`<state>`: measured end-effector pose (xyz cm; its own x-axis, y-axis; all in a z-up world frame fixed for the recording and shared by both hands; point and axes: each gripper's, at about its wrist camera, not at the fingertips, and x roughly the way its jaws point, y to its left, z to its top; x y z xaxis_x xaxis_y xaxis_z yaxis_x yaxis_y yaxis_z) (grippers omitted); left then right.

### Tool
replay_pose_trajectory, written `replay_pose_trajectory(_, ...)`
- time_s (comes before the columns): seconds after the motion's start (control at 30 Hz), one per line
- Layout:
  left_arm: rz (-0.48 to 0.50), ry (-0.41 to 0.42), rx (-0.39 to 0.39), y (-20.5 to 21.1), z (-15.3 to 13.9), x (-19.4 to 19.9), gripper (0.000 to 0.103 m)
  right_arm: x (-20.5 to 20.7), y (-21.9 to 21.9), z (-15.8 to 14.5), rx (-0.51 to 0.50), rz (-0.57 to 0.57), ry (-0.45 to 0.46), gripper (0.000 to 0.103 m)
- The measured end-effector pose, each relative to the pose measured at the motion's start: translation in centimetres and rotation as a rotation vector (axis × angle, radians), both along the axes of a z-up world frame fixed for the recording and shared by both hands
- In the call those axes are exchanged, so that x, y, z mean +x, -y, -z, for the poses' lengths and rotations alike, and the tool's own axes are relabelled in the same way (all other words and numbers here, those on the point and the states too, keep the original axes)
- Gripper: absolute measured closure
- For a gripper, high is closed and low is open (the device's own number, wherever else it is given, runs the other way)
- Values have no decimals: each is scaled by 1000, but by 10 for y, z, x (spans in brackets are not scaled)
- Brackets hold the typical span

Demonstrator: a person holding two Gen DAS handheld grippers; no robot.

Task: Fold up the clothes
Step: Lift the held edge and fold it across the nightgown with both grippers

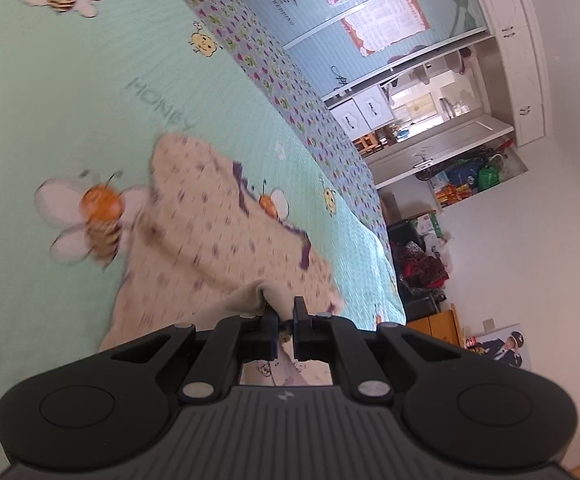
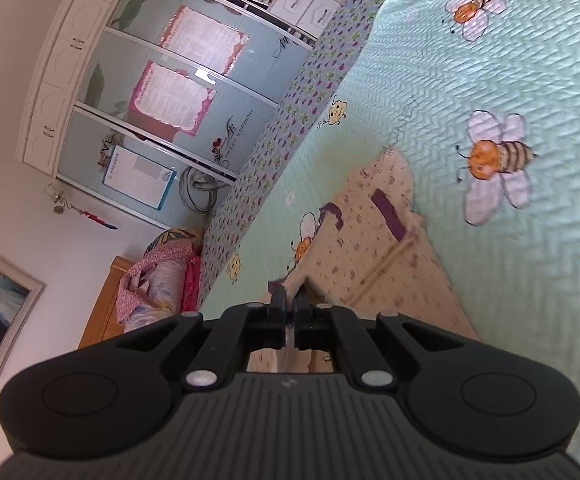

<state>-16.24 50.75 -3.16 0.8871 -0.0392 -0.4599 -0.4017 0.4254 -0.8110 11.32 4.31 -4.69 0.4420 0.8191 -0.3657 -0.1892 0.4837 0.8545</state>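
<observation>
A cream garment (image 1: 217, 232) with small purple print and purple trim is spread on a green bee-patterned bedspread (image 1: 89, 92), on which "HONEY" can be read. The left gripper (image 1: 285, 312) is closed on a bunched edge of it, and the right gripper (image 2: 290, 300) is pinched nearly shut on another edge. From each gripper the cloth's long axis runs away toward 12 o'clock. Neither gripper can be judged nearer. "SWEET WEDDING" is lettered on the wardrobe (image 2: 193, 92).
</observation>
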Motion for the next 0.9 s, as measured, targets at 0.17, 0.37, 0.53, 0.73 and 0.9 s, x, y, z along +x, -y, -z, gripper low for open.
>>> replay_pose_trajectory(0.17,-3,-57,-10,-46,16,75,98,68,-51,19,-32,0,-59,99)
replay_pose_trajectory(0.37,-2,-119,-5,-98,47,153,98,148,-103,54,-95,10,-110,99)
replay_pose_trajectory(0.53,-29,-153,-46,-131,81,188,98,202,-134,85,-134,16,-149,99)
replay_pose_trajectory(0.73,-46,-203,-74,-153,109,203,98,231,-158,108,-158,8,-180,94)
replay_pose_trajectory(0.9,-98,-210,-63,-169,111,203,98,250,-160,116,-109,46,-213,94)
